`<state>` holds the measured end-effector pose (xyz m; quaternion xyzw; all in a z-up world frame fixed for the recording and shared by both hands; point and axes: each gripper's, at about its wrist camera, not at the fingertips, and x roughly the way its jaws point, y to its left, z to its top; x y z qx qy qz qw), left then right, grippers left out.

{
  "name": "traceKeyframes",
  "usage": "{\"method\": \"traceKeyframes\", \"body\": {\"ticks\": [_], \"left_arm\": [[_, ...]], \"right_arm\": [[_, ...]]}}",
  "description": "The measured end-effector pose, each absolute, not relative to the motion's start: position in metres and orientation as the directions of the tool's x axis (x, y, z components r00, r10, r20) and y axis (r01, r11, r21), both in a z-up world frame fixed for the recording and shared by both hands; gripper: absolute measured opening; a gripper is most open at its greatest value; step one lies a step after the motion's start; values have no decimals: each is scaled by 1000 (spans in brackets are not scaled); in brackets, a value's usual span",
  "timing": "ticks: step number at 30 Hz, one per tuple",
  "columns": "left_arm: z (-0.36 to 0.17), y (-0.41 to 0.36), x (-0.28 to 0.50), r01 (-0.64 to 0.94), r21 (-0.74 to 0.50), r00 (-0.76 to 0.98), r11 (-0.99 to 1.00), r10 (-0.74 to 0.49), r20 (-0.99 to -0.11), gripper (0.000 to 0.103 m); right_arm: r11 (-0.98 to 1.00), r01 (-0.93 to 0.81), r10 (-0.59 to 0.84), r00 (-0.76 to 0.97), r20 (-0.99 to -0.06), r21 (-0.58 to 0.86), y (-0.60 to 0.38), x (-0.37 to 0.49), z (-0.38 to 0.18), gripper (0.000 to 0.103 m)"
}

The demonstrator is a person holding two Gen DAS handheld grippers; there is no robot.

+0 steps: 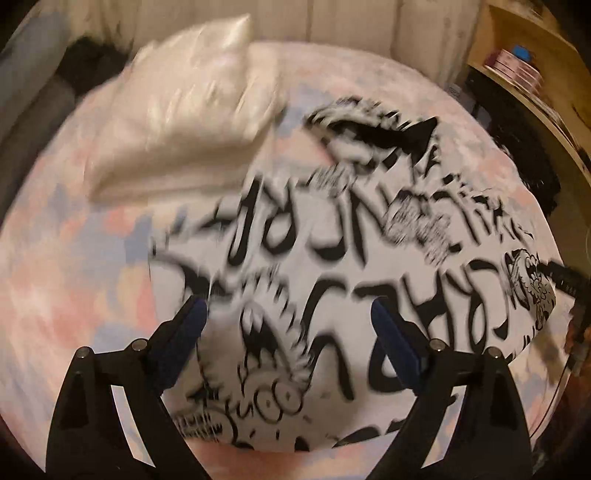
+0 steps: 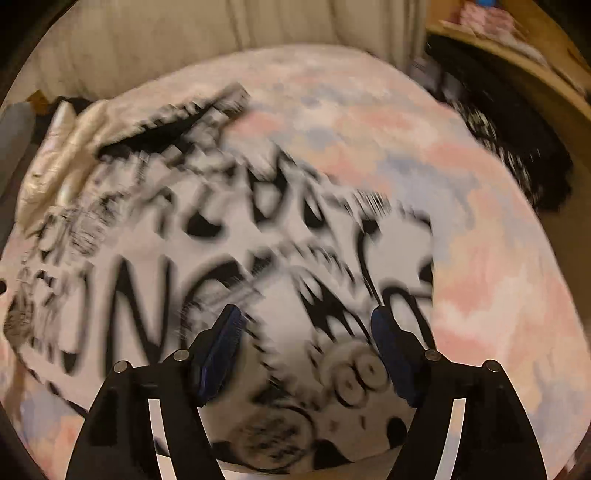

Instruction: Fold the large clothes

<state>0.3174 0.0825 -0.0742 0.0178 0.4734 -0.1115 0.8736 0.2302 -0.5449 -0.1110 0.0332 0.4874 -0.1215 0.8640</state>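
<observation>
The garment (image 1: 369, 266), a white piece of clothing printed with bold black lettering and cartoon figures, lies spread on the bed (image 1: 74, 288) and fills the centre and right of the left wrist view. The left gripper (image 1: 288, 314) occupies the lower part of that frame with its jaws spread wide; both blue-padded fingers (image 1: 192, 325) stand apart with nothing pinched, and the printed cloth shows in the gap between them, below the tips. In the right wrist view the garment (image 2: 184, 277) runs from the upper left through the centre to the lower middle of the frame. The right gripper (image 2: 306, 321) sits at the bottom centre, also spread, with no fabric clamped; the cloth appears between and behind its fingers (image 2: 221, 339). Whether either gripper touches the fabric cannot be told, as both frames are blurred. The bed carries a cover mottled in pink, pale blue and white, visible around the garment on all sides. A pale, glossy pillow (image 1: 192, 96) lies at the upper left of the left wrist view, just beside the far edge of the garment. A light curtain (image 2: 184, 33) spans the top of the right wrist view. A wooden shelf unit (image 1: 517, 55) holding small items stands at the upper right, with a dark heap (image 2: 517, 147) beside the edge of the bed below it.
</observation>
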Motion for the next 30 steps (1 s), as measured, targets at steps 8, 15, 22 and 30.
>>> {"method": "traceKeyframes", "body": {"ticks": [8,15,22,30], "left_arm": [[-10,15,389,347,-25,571,938,-232,-787,79],[-14,-53,510,325,-20,545,945,-205,-813,73],[-80,-75,598,219,-9,495,976,-119,-860,66],[-140,-78,623,206,-8,439,978,-100,-893,66]], "right_arm": [[986,144,-164,681,-713,-89,-502,296,-16,74],[988,155,-114,694,-711,-8,-511,433,12,60],[955,287,-130,623,-772,71,-546,579,-34,60],[938,344,-155,516,-843,37,-554,679,-114,60]]}}
